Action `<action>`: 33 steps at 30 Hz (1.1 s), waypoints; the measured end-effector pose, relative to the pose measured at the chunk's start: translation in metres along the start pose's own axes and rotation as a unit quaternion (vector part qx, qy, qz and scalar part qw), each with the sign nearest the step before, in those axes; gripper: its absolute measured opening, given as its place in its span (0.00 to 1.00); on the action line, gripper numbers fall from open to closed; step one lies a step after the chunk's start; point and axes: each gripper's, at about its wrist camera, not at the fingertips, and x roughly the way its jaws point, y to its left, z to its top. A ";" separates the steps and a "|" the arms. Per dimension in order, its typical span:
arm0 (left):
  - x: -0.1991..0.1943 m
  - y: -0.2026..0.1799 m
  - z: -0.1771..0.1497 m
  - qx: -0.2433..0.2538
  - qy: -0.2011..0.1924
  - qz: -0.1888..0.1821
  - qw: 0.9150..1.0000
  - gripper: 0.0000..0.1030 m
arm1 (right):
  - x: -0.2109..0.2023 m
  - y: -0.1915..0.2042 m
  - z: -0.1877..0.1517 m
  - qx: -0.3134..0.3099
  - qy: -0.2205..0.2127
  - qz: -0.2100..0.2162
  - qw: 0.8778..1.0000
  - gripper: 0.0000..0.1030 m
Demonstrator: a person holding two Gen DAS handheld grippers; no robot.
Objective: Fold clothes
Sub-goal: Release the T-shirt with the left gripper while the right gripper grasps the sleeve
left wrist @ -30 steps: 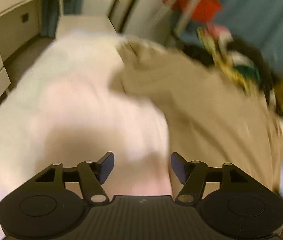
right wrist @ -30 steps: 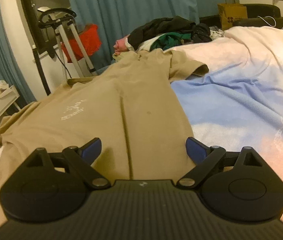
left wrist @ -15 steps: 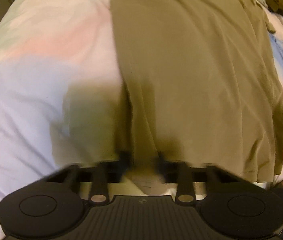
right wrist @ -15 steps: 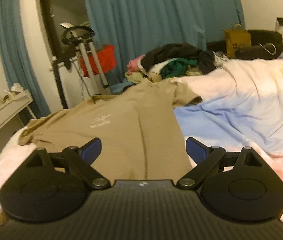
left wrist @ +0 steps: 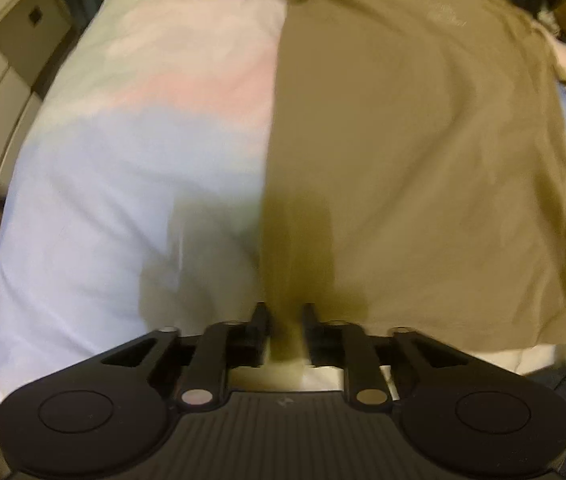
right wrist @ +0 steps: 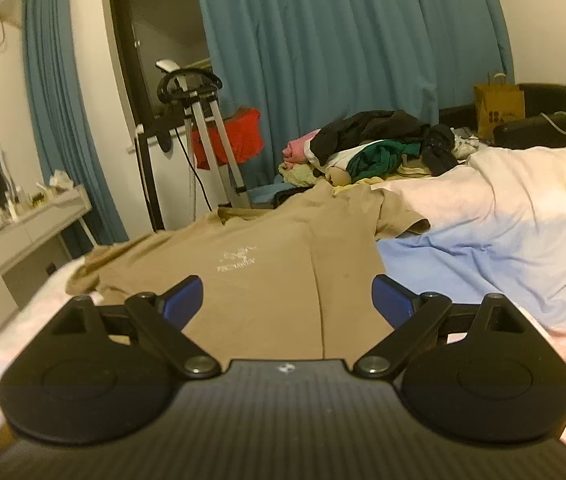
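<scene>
A tan T-shirt (left wrist: 423, 160) lies spread flat on the pastel bedspread (left wrist: 143, 140), print side up. My left gripper (left wrist: 285, 314) points down at the shirt's near left hem corner. Its jaws are opening, a narrow gap between them, and a strip of the tan cloth still lies in that gap. In the right wrist view the same T-shirt (right wrist: 283, 272) stretches away towards its collar. My right gripper (right wrist: 287, 296) hovers wide open above the shirt's lower part, nothing between its blue-padded fingers (right wrist: 183, 296).
A pile of mixed clothes (right wrist: 375, 148) sits at the bed's far end, beyond the shirt's collar. A white dresser (right wrist: 15, 232) runs along the left side. A metal stand (right wrist: 199, 128), blue curtains (right wrist: 343, 40) and a paper bag (right wrist: 499, 106) are behind.
My left gripper swung down to the shirt's near hem corner, closed on it, and has now parted again. My right gripper rose and levelled out, staying wide open.
</scene>
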 end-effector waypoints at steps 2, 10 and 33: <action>-0.010 -0.017 0.009 0.008 -0.041 -0.006 0.999 0.61 | 0.000 -0.002 0.003 0.005 -0.007 0.006 1.000 0.90; -0.031 -0.096 0.043 0.023 -0.228 -0.041 0.973 0.83 | 0.014 -0.030 0.014 0.053 -0.016 -0.001 0.998 0.90; 0.112 -0.148 0.075 -0.026 -0.312 -0.127 0.941 0.94 | 0.276 -0.148 0.047 0.059 0.076 -0.049 0.994 0.15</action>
